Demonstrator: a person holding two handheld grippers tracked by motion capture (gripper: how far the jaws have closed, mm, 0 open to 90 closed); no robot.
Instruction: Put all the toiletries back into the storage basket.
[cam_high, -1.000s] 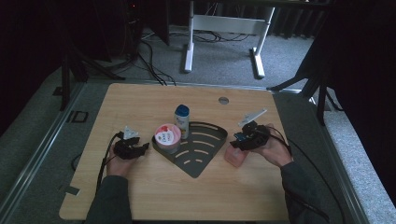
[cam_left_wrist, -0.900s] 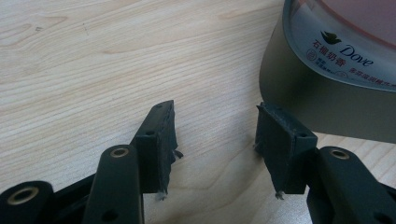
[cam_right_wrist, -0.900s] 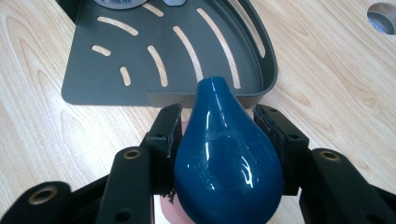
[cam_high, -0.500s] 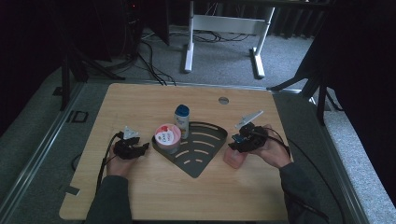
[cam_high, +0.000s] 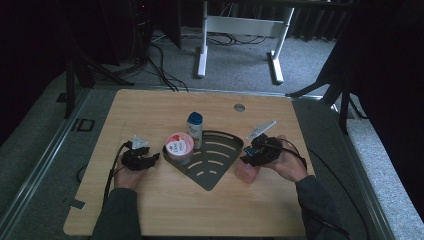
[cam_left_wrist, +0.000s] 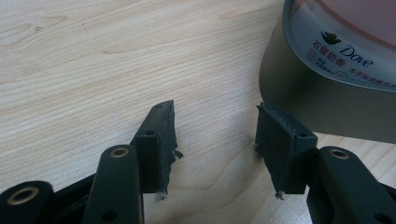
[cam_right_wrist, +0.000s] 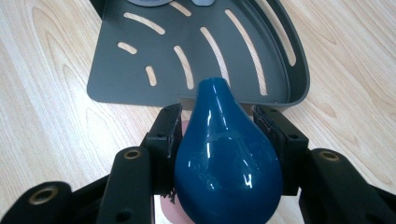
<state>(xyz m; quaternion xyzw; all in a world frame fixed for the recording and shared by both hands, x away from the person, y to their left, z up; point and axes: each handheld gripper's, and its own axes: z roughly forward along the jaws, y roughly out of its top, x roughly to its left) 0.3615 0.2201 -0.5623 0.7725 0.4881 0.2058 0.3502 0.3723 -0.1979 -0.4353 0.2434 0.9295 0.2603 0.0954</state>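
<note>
I see the wooden surface (cam_high: 150, 205) carrying a dark slotted corner tray (cam_high: 212, 160) at its middle, with a round pink-lidded tub (cam_high: 179, 146) touching the tray's left edge and a white bottle (cam_high: 194, 129) standing upright at its far edge. My right claw (cam_right_wrist: 219, 128) is clenched on a blue-capped pink bottle (cam_high: 246, 172), which stands just right of the tray's near edge. My left claw (cam_left_wrist: 215, 128) is released, jaws apart over bare wood just left of the tub.

Bare wood lies between the left gripper (cam_left_wrist: 215, 140) and the Dove jar (cam_high: 179, 147), whose wall stands just beyond one jaw. The jar and an upright bottle (cam_high: 194, 129) crowd the slotted tray's (cam_high: 225, 160) left end; its right part lies open.
</note>
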